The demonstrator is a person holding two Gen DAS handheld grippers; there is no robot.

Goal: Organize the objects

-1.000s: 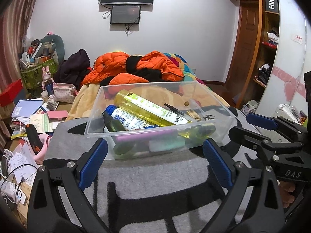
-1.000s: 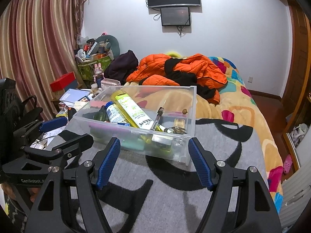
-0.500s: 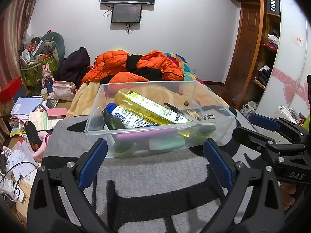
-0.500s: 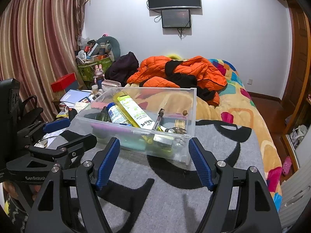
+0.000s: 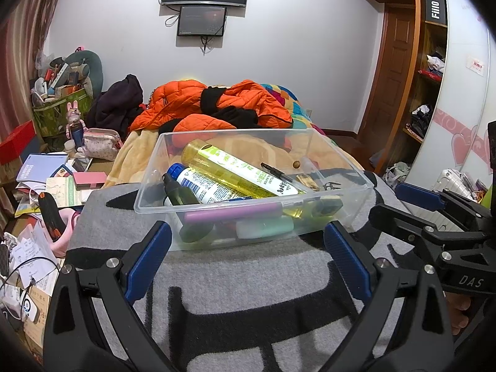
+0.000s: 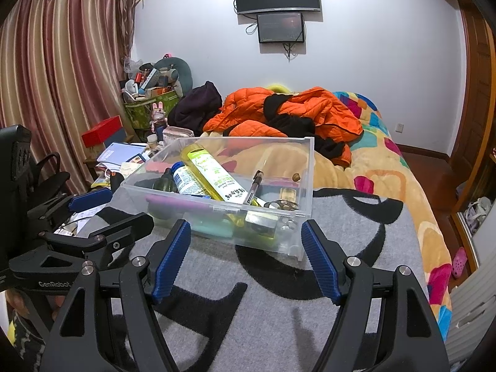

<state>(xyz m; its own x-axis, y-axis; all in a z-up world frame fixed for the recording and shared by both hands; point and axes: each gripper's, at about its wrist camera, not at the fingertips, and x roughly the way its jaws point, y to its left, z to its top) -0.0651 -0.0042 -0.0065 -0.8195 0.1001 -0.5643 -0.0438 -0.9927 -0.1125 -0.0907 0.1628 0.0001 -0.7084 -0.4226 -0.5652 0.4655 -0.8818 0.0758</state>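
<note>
A clear plastic bin (image 5: pixel 341 167) stands on a grey and black blanket (image 5: pixel 241 282). It holds a yellow bottle (image 5: pixel 235 170), a blue-capped white bottle (image 5: pixel 201 183), a dark green bottle (image 5: pixel 178 190), a black pen (image 5: pixel 277 172), a purple stick (image 5: pixel 232 212) and small items. The bin also shows in the right wrist view (image 6: pixel 307 170). My left gripper (image 5: pixel 248 249) is open and empty, just short of the bin's near wall. My right gripper (image 6: pixel 246 252) is open and empty, near the bin's corner. Each gripper shows in the other's view.
An orange jacket (image 5: pixel 217 102) and dark clothes lie on the bed behind the bin. A cluttered side table (image 5: pixel 49 179) with books, papers and a pink pouch stands left. A wardrobe and shelves (image 5: pixel 434 93) stand right. Curtains (image 6: pixel 55 77) hang at the left.
Both views have shifted slightly, so the bin sits a touch lower and nearer. Both grippers stay open and empty. Nothing in the bin has moved.
</note>
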